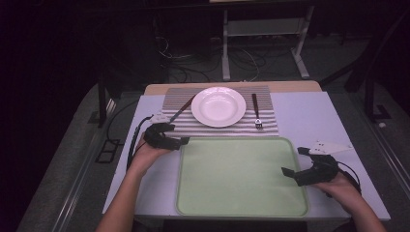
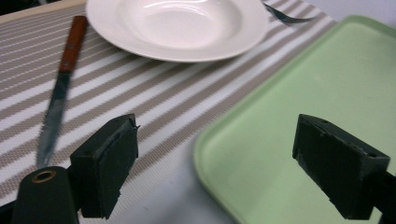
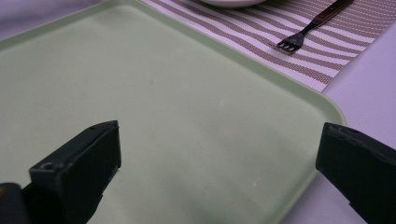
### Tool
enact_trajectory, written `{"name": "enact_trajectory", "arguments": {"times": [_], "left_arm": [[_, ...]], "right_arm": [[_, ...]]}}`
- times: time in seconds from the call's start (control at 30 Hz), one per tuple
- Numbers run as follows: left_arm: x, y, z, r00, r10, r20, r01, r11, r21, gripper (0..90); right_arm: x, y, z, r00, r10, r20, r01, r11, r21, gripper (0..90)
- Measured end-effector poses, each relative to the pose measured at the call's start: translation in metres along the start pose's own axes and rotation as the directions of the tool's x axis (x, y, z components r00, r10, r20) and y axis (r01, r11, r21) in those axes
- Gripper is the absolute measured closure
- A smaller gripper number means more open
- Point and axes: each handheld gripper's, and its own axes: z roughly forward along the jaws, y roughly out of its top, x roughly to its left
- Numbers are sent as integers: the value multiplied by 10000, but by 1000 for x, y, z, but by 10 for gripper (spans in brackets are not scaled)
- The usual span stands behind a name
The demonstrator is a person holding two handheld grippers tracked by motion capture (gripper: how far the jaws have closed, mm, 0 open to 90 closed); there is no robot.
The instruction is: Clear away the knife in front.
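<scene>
A pale green tray point(image 1: 241, 179) lies on the table point(image 1: 309, 111). Beyond the tray's far edge, a white plate point(image 1: 218, 106) sits on a striped mat point(image 1: 268, 123), knife point(image 1: 181, 110) left, fork point(image 1: 256, 112) right. The left gripper point(image 1: 169, 140) hovers at the tray's far-left corner, the right gripper point(image 1: 296, 162) over its right edge; both jaws gape wide, holding nothing.

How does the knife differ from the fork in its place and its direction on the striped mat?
The knife lies left of the white plate; the fork lies right of it. The knife lies slanted, its blade toward the left tool; the fork lies nearly straight, its tines toward the green tray. Both have brown handles and rest flat on the striped mat.
</scene>
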Motion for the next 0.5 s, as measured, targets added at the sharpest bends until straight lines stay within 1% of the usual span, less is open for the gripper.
{"name": "enact_trajectory", "arguments": {"times": [0.07,0.1,0.13,0.17,0.2,0.27,0.3,0.33,0.4,0.47,0.5], "left_arm": [[-8,-3,-4,9999,112,73,-111,9999,-36,109],[-8,-3,-4,9999,112,73,-111,9999,-36,96],[-16,-7,-8,9998,95,201,-94,9999,-85,80],[-16,-7,-8,9998,95,201,-94,9999,-85,68],[-23,-11,-11,9992,111,371,-105,9998,-166,55],[-30,-15,-14,9985,183,515,-172,9996,-214,31],[-30,-15,-14,9985,183,515,-172,9996,-214,16],[-37,-19,-17,9982,318,513,-305,9992,-260,11],[-39,-22,-18,9979,376,529,-361,9989,-283,0],[-45,-31,-19,9972,319,683,-297,9990,-330,0],[-46,-33,-19,9972,331,675,-310,9990,-307,0]], "right_arm": [[0,0,0,10000,-11,3,11,10000,0,4],[0,0,0,10000,-23,-1,23,10000,3,4],[0,0,0,10000,-15,-9,15,10000,3,4],[0,0,0,10000,-15,-9,15,10000,3,4],[0,0,0,10000,-19,6,19,10000,7,4],[0,0,0,10000,-14,-8,14,10000,12,4],[0,0,0,10000,-13,-19,13,10000,11,4],[0,0,0,10000,-12,-9,12,10000,5,3],[0,0,1,10000,-6,-9,6,10000,8,3],[0,0,1,10000,9,-47,-9,10000,30,3],[0,0,1,10000,-9,-55,9,10000,49,3]]}}
